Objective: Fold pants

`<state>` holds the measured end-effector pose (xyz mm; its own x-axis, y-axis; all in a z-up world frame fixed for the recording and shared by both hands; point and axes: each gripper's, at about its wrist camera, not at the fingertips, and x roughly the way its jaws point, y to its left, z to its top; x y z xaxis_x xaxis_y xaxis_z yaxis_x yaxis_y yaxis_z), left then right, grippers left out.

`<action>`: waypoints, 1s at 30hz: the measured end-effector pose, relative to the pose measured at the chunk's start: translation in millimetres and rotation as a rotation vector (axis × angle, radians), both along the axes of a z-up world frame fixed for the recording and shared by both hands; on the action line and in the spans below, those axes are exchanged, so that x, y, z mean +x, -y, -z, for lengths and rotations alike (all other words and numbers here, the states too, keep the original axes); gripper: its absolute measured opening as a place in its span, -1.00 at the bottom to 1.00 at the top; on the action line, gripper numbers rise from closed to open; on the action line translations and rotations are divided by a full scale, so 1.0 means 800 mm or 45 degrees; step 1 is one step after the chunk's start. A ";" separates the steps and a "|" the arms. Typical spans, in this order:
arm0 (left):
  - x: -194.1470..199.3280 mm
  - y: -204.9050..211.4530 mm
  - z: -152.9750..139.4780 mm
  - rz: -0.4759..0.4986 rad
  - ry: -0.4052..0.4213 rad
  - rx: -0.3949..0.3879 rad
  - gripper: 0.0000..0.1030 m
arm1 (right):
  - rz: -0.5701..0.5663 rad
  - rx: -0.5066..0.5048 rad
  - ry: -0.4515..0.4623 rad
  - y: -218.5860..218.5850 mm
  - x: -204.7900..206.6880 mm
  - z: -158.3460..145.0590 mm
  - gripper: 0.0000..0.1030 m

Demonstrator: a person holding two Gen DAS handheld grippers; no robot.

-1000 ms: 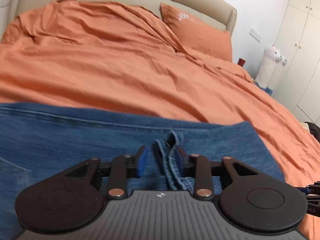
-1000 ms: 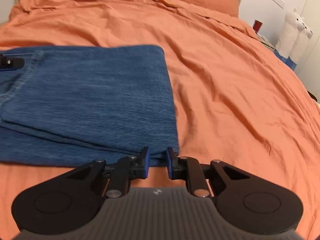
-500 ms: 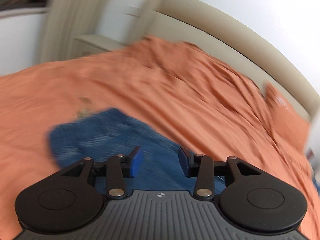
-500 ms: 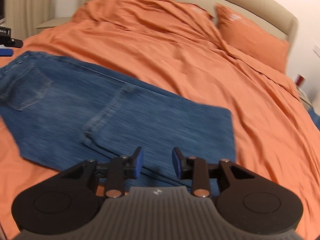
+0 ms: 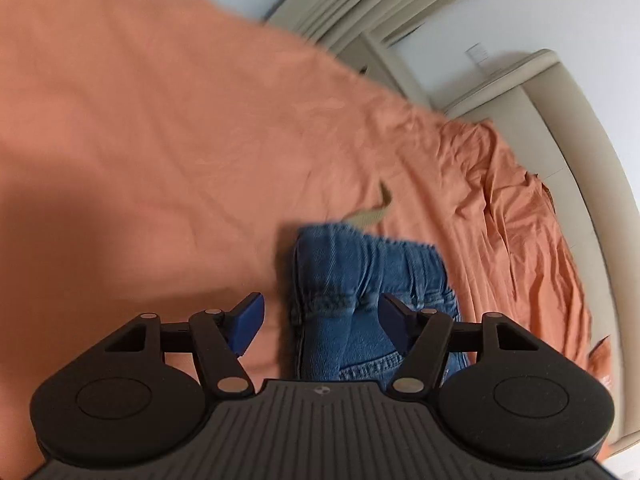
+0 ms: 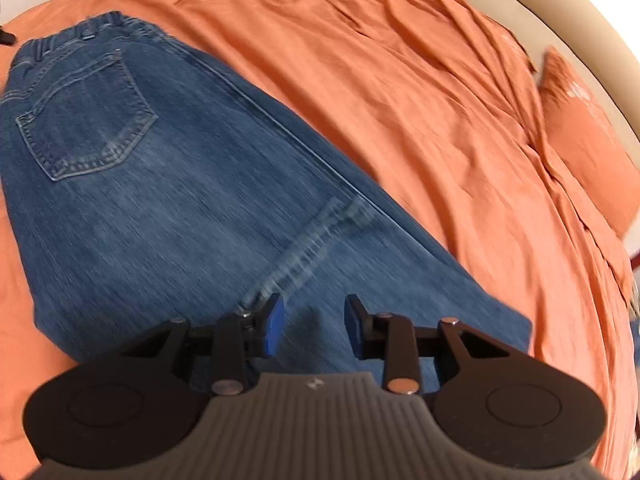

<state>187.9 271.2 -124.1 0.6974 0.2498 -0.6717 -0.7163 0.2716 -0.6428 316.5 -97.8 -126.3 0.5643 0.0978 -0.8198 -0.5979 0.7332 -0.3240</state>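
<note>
— Position of jeans (image 6: 192, 184)?
— Flat on bed (image 6: 420, 80), beneath right gripper (image 6: 314, 326), gaping, empty. Under left gripper (image 5: 320, 328) too, spread wide, holding nothing.
— Edges, room?
— Bare cover beyond far side seam.
— Long axis?
— Diagonal; waistband far left, folded end near right.

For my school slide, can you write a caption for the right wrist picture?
Right gripper, jaws open, above folded blue jeans on an orange bedspread.
</note>
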 end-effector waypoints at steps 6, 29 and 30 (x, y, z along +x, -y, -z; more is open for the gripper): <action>0.007 -0.018 0.040 -0.004 0.037 -0.248 0.45 | -0.021 0.091 -0.212 -0.011 0.017 0.021 -0.44; 0.037 0.157 -0.092 0.608 0.222 0.682 -0.81 | 0.134 0.257 -0.242 0.037 0.000 -0.003 -0.37; 0.039 0.175 -0.098 0.680 0.225 0.747 -0.80 | 0.145 0.273 -0.236 0.041 -0.005 -0.009 -0.37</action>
